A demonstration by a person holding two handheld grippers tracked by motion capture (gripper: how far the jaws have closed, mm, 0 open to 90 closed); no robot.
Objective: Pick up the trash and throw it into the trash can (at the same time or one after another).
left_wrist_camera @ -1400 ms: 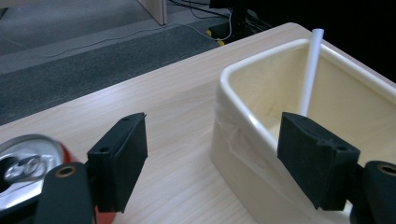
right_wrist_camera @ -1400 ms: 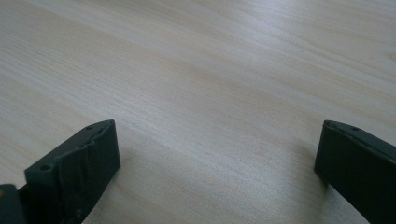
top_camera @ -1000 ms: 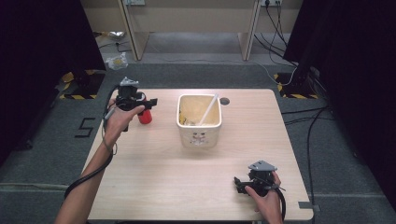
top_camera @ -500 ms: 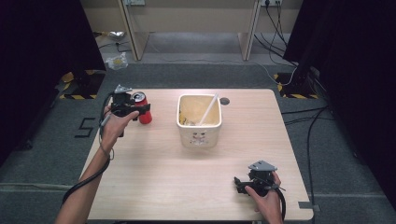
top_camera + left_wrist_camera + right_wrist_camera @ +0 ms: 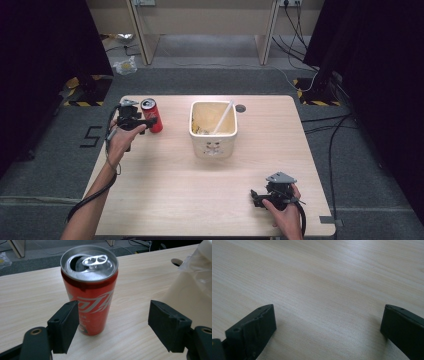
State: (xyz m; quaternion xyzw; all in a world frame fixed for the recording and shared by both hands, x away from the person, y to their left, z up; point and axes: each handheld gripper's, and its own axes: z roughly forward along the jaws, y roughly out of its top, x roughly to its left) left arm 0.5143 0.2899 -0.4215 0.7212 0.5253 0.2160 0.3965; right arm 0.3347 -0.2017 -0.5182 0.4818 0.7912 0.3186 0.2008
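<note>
On a pale wooden tabletop point(image 5: 165, 195), a cream lined bin point(image 5: 213, 131) holding a white stick sits near the far edge's middle. An opened red soda can point(image 5: 89, 288) stands upright toward the far left corner, between the wide-spread, empty left gripper's point(image 5: 117, 327) jaws. The right gripper point(image 5: 328, 331) gapes empty near the near right corner.

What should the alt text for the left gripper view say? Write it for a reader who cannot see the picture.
An opened red aluminium drink can stands upright on a light wooden table, between the wide-open black jaws of the left tool and nearer the left jaw. A cream plastic bin stands at the right edge.
</note>
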